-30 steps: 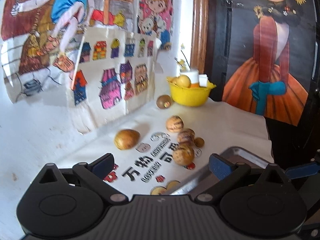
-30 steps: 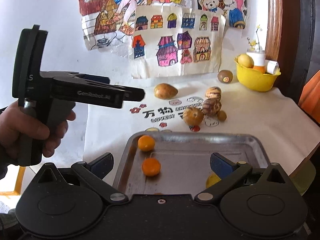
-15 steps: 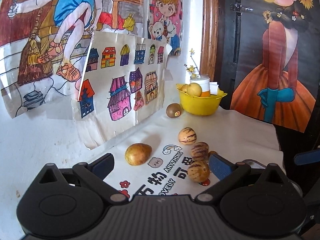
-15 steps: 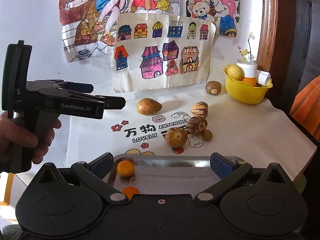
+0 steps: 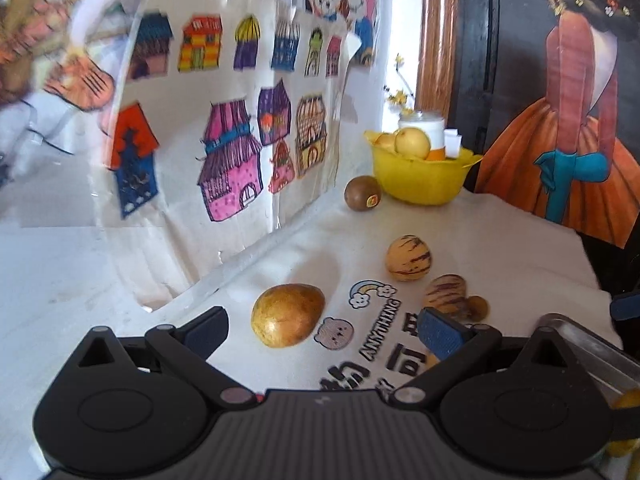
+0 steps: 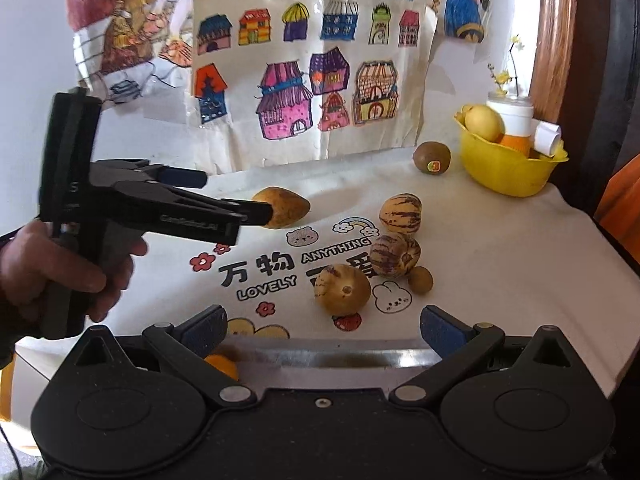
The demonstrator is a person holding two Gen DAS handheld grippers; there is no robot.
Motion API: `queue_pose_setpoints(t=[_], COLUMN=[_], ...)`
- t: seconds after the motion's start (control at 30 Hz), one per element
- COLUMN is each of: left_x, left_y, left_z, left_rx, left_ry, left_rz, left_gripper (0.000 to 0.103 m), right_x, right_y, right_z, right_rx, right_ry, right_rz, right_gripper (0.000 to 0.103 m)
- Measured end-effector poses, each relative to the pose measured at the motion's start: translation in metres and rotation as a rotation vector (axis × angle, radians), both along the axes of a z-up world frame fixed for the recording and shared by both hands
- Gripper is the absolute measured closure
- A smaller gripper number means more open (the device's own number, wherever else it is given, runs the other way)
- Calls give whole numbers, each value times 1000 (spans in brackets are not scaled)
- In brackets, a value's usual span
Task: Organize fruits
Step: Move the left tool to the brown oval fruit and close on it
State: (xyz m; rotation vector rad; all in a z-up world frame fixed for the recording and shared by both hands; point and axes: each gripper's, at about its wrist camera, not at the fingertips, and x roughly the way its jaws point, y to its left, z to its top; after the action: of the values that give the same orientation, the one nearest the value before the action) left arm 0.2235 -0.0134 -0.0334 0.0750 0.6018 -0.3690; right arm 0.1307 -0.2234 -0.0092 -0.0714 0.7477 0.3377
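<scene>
Left wrist view: the left gripper (image 5: 322, 334) has its jaws wide apart and empty, aimed at the golden oval fruit (image 5: 287, 315), which lies on the printed cloth (image 5: 500, 248) covering the table, just ahead of the fingertips and slightly left of centre between them. Right wrist view confirms it: the left gripper (image 6: 224, 200), held in a hand (image 6: 60, 268), has its nearer finger crossing in front of the same golden oval fruit (image 6: 290, 210); contact cannot be told. The right gripper (image 6: 322, 328) is likewise spread and empty, poised over the far rim of the metal tray (image 6: 332, 356), where a small orange fruit (image 6: 224, 364) is partly in view. Three striped round fruits (image 6: 394, 256) and a small brown nut-like fruit (image 6: 420, 279) sit clustered on the cloth, well apart from the oval one; a kiwi with a sticker (image 6: 432, 158) lies just beside the yellow bowl (image 6: 508, 174) at the back. Judgement: the step in hand is taking up the oval fruit, probably for the tray. It looks smooth-skinned, firm and fairly light, apt to roll or squirt out under uneven pressure. Hold should be across its short axis at the widest belly, pads square to the skin, with moderate force to avoid bruising
</scene>
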Motion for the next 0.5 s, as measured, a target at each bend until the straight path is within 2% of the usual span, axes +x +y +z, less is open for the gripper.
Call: queue_pose_setpoints(t=[0.27,0.5], left_x=[57,87], left_y=[-3,-3], left_z=[-31,-50], left_rx=[-25,-26], left_ry=[67,106], left_rz=[-32,-47], left_gripper=[0,1], right_x=[37,57], right_y=[3,3], right_z=[-17,-31], right_rx=[0,4], right_ry=[38,71], right_rz=[2,2], right_gripper=[0,0])
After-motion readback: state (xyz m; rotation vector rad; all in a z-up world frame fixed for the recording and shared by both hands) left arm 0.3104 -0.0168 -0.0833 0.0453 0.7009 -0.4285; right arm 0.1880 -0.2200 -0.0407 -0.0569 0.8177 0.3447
